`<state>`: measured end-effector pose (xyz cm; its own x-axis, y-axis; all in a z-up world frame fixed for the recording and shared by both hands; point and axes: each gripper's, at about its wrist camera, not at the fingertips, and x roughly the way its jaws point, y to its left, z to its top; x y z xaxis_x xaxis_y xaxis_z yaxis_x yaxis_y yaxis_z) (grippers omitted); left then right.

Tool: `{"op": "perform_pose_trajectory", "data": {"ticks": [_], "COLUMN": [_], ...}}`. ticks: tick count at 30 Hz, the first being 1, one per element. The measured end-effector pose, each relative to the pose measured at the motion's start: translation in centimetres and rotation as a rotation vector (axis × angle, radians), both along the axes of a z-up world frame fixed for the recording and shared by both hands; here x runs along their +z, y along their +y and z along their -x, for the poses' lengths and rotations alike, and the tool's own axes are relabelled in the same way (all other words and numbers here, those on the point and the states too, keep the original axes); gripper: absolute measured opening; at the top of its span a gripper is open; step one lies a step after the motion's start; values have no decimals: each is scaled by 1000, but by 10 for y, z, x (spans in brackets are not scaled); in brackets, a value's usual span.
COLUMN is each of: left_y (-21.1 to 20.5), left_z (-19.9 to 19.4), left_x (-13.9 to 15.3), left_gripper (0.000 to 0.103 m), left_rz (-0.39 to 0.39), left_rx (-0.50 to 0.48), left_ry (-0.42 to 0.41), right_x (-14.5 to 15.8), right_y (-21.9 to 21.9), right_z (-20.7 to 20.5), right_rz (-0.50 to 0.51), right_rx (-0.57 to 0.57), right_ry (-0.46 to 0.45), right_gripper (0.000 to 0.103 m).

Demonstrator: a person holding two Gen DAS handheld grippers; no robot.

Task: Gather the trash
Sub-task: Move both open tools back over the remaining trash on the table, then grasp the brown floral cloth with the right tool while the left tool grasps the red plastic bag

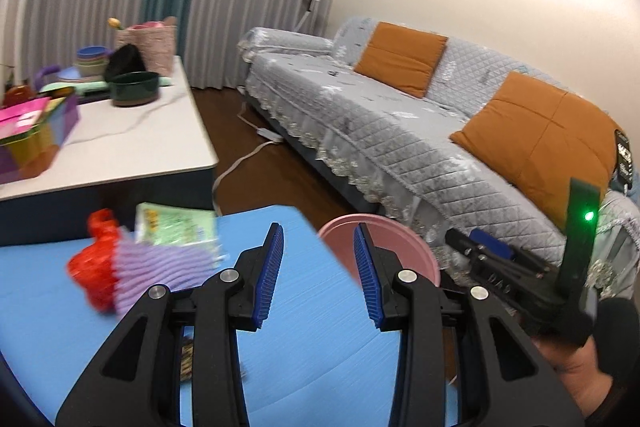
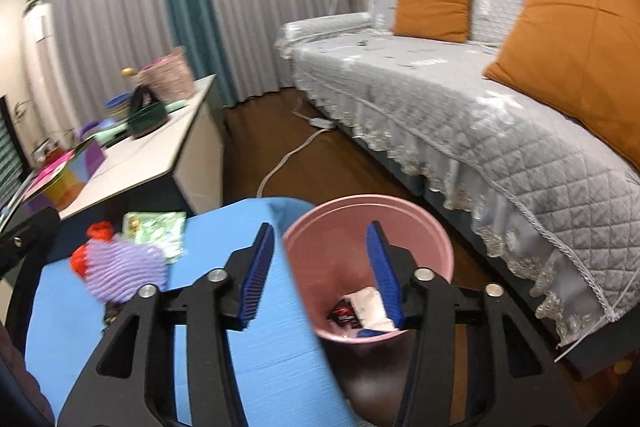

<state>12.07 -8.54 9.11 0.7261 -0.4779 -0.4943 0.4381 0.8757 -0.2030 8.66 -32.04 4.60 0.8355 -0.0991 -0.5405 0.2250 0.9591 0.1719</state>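
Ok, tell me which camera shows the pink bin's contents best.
The right wrist view. It looks down into the pink bin, showing a white wrapper and dark packet at the bottom. The left wrist view catches only the bin's rim behind the left gripper, with nothing inside visible.

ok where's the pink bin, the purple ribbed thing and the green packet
pink bin point(image 2: 420, 223), right wrist view, inner far wall.
purple ribbed thing point(image 2: 124, 271), right wrist view, middle of its ribbed top.
green packet point(image 1: 176, 227), left wrist view, its printed face.
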Motion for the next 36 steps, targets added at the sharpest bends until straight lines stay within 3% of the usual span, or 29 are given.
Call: {"op": "perform_pose_trajectory", "data": {"ticks": [7, 14, 18, 29, 36], "left_y": [47, 89, 113, 163, 166], "left_z": [20, 25, 25, 18, 8], "left_x": [-31, -55, -64, -96, -97], "left_gripper": [36, 36, 36, 36, 36], "left_rz": [-59, -120, -107, -72, -90], "left_rx": [150, 255, 323, 479, 507], "left_ry": [-7, 5, 41, 151, 130], "right_x": [-13, -21, -31, -67, -74], "right_y": [42, 76, 93, 140, 175], "right_z": [6, -3, -10, -34, -43], "right_rz": [-39, -50, -47, -103, -121], "right_rx": [113, 181, 215, 341, 446], "right_ry": [38, 44, 54, 132, 122], "right_gripper": [29, 28, 28, 30, 46]}}
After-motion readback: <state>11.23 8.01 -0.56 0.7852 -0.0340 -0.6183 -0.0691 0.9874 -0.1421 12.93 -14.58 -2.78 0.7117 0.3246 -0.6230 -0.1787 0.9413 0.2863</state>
